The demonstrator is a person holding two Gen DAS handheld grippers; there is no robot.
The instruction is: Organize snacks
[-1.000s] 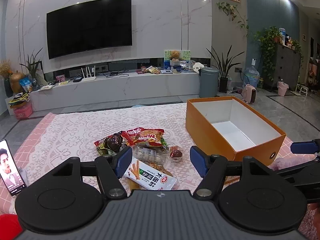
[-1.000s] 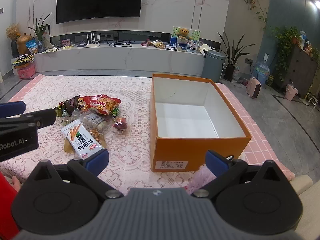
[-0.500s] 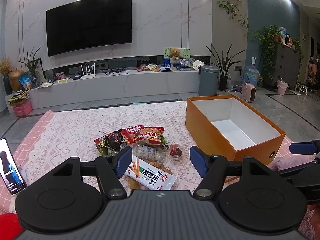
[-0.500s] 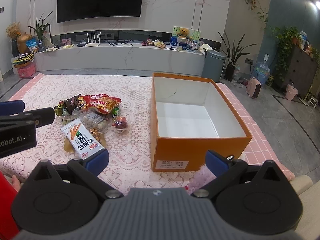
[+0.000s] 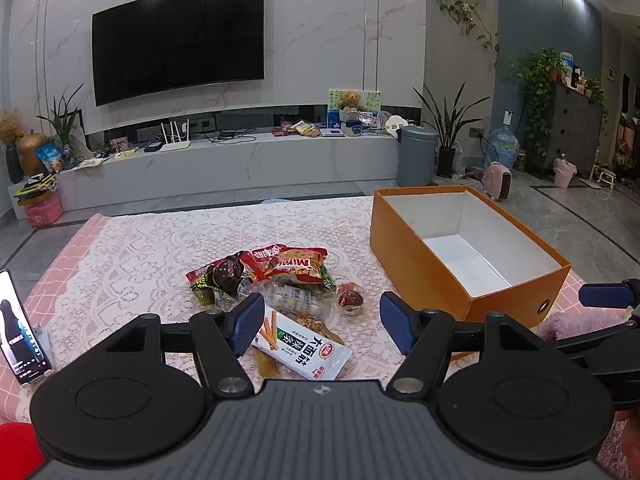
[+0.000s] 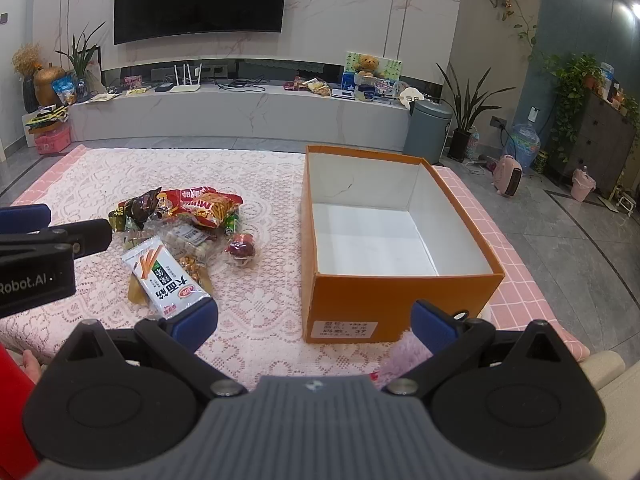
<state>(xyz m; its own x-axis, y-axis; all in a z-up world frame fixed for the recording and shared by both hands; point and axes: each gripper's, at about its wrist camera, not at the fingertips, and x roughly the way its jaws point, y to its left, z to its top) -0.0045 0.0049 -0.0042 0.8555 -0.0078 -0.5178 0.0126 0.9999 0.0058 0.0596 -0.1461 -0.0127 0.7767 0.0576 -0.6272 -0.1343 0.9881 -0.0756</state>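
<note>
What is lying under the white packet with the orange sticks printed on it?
Under the white packet a brownish translucent wrapper sticks out at its near end, and a clear bag of golden snacks shows beside it. How far either reaches beneath is covered.

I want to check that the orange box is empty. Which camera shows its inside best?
The right wrist view: it looks down into the orange box, showing the bare white floor. The left wrist view shows the box from the side, its near wall hiding part of the floor.

Phone [image 5: 20, 328] cut by left edge; box label [image 6: 345, 329] illegible
</note>
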